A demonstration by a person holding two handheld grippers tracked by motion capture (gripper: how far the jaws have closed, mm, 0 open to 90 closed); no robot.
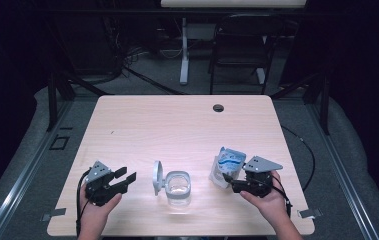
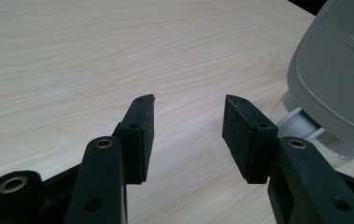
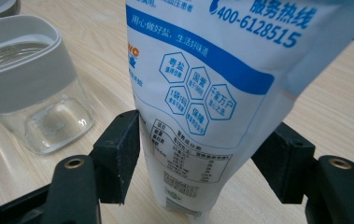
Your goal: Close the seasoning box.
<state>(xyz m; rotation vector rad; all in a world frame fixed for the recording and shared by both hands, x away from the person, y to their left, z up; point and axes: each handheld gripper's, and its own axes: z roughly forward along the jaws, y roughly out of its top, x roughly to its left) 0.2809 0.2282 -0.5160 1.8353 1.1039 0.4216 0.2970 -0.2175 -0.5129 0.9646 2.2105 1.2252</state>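
At the left of the high view, the left claw [image 1: 125, 176] rests low over the pale wooden surface [image 1: 177, 125], held in the person's left hand [image 1: 97, 210]. Its jaws are spread wide with nothing between them; in the left gripper view only bare wood grain lies in the gap, and the grey lid [image 2: 338, 70] stands just off to the side of one jaw.

Near the middle of the front edge stands a clear glass jar [image 1: 178, 188] with a grey collar. Its hinged lid [image 1: 156, 177] is flipped open and stands upright on the jar's left side. The jar looks empty, though its base is hard to read.

Just right of the jar, the right claw [image 1: 231, 181] has a white and blue printed pouch [image 1: 227, 165] between its jaws, with the person's right hand [image 1: 269, 197] behind it. In the right gripper view the pouch [image 3: 202, 116] rises upright between the two black pads: the one at that view's left touches its edge, the other stands apart from it. The jaws are partly spread around the pouch, not clamped on it. The jar [image 3: 30, 84] sits near, apart from the pouch.
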